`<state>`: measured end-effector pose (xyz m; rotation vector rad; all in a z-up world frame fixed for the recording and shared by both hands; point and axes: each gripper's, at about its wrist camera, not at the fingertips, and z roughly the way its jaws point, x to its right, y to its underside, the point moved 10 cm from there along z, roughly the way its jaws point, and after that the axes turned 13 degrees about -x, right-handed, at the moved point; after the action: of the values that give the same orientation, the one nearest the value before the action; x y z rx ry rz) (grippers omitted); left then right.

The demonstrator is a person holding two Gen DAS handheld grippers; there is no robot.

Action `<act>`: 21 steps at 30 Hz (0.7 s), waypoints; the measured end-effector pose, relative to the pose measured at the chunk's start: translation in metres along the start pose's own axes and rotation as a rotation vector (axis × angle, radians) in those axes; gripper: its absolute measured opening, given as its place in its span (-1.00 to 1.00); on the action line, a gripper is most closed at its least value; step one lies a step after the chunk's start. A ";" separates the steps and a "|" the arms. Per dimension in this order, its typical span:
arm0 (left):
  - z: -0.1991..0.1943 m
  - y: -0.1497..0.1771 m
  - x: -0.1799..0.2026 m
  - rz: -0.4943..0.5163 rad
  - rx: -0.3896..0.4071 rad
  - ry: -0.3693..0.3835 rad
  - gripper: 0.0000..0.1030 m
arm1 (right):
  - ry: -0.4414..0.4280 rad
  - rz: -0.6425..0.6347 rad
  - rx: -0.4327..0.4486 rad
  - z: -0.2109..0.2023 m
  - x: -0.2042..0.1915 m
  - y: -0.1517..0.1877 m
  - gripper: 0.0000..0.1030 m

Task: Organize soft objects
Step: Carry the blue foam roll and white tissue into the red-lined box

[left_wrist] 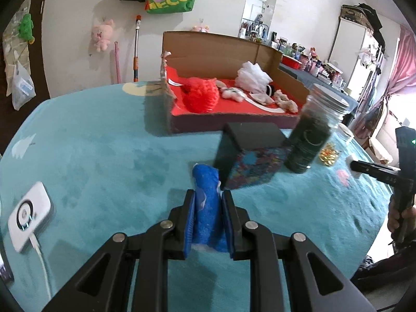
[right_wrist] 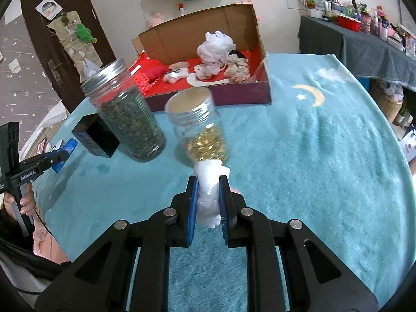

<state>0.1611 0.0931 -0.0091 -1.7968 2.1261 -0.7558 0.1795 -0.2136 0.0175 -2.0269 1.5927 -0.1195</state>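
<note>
soft objects gripped in both claws above the teal blanket

soft blue roll (left_wrist: 208, 208) sits clamped between the pads of the left gripper (left_wrist: 207, 195), whose jaws are drawn in tight against its sides; the roll sticks out past the fingertips and its far end nearly meets a dark box with a patterned side (left_wrist: 249, 156) just ahead and slightly right of the claw. beyond that box, further ahead and right, stands a tall jar of dark green contents (left_wrist: 312, 132) with a metal lid.

the right gripper (right_wrist: 209, 182) is likewise squeezed closed on a white fluffy wad (right_wrist: 209, 189), which bulges out above and below the blue pads. directly ahead of this claw, almost touching the wad's tip, is a clear jar with gold bits (right_wrist: 202, 135) in its bottom. ahead and to the left stands the green-filled jar, and left of that the dark box.

further ahead of both claws lies a cardboard box with a red lining (left_wrist: 226, 52), open toward the viewer. inside it rest a red knitted item (left_wrist: 200, 93), a white mesh puff (left_wrist: 253, 78) and several small pale soft pieces. the teal blanket (right_wrist: 325, 169) spreads beneath both claws. to the left of the left claw a white device with a cable (left_wrist: 28, 215) lies on the blanket. a hand (right_wrist: 23, 197) grips the left gripper's handle.
</note>
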 end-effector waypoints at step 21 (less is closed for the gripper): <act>0.029 -0.070 -0.018 0.174 0.016 0.063 -0.59 | -0.052 -0.042 -0.013 0.015 0.035 -0.058 -0.71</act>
<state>0.2381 0.0971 0.0015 -1.5738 2.2737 -0.7921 0.2460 -0.2317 0.0234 -2.0571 1.5233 -0.0721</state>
